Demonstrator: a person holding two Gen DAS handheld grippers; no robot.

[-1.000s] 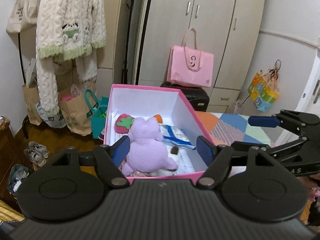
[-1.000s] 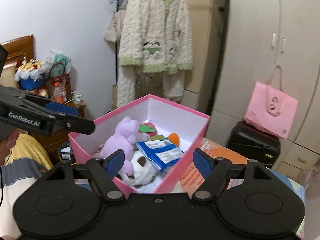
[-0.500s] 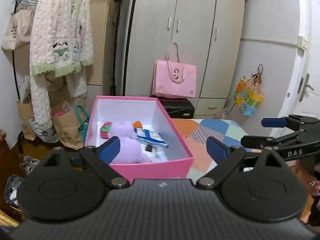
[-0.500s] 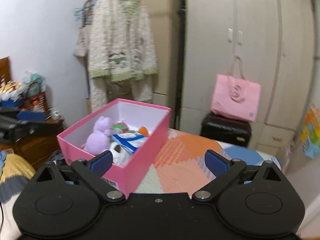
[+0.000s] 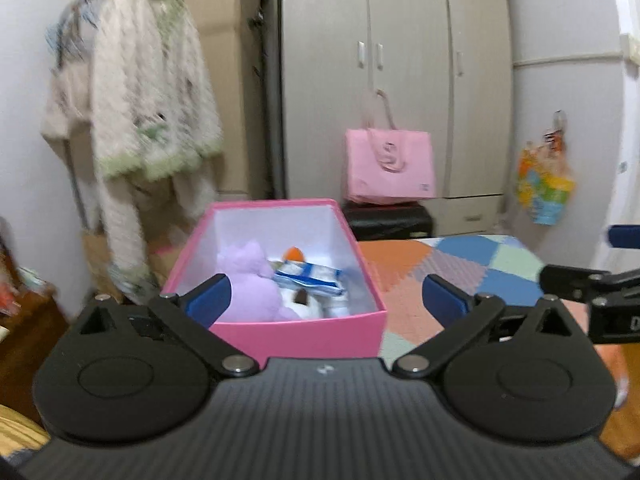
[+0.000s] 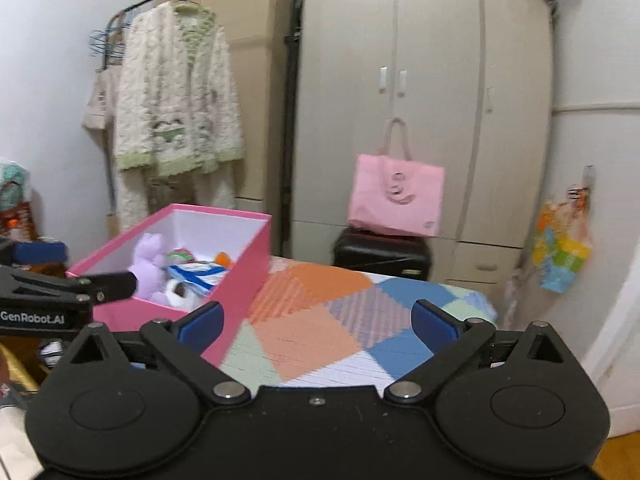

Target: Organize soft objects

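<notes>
Nearest, the left hand-held gripper (image 5: 324, 298) is opening, its blue pads spread wide with nothing pressed between them; only the near wall of the pink box (image 5: 298, 336) shows through the gap. The right hand-held gripper (image 6: 316, 320) stands wide and empty over the patchwork blanket (image 6: 320, 320), to the right of the box. Both empty suggests no item is being carried at present. A little farther, the box sits open-topped at the left edge of the blanket, likely so toys can be dropped in from above. Inside lie a purple plush (image 5: 250, 280) at the left, a blue-and-white packet (image 5: 308, 278) beside it, a white-and-brown plush under them and something orange (image 5: 294, 254) at the far end. Farther still, a pink tote bag (image 6: 394, 196) rests on a black suitcase (image 6: 382, 254) before the wardrobe (image 6: 420, 80), and a fluffy cream robe (image 6: 176, 120) hangs at the left.
</notes>
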